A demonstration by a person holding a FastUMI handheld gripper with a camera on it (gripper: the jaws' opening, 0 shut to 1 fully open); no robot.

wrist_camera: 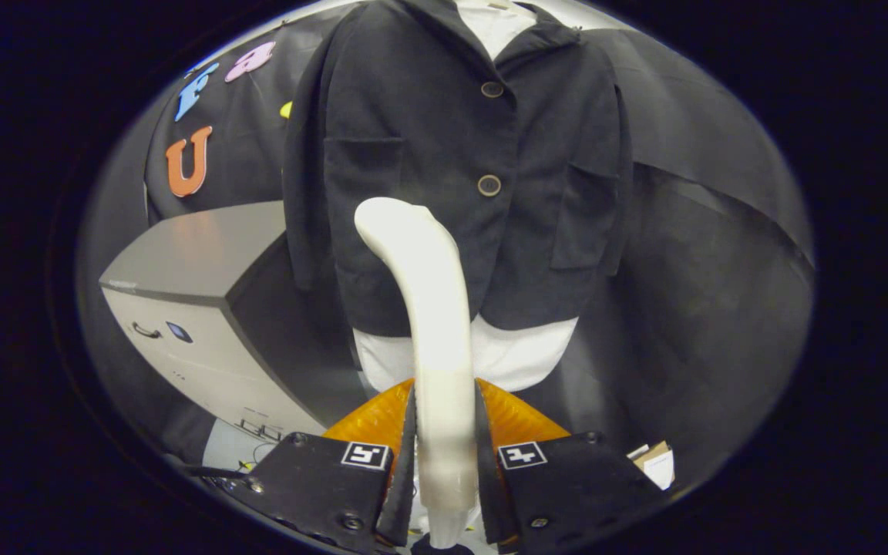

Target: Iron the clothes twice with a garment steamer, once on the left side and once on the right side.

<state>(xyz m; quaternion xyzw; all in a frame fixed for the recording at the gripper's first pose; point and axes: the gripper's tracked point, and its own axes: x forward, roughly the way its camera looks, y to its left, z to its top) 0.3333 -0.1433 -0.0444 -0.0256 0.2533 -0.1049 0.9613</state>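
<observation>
Legible text: none is showing. Signs: two square coded markers (365, 455) are sitting on the gripper (445, 405), one per finger (both fingers are pressing the garment steamer (421, 262) handle). Grey cabinet (190, 254) is carrying small marks, too blurred to read.

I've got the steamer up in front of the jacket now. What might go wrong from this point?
1. The claw is shut on the steamer low on its handle, so the long head above may tilt or slip when pressed against cloth.
2. The head sits near the lower button of the dark jacket; a stroke there may snag.
3. The jacket hangs loose over a white shirt, so it may swing away.
</observation>
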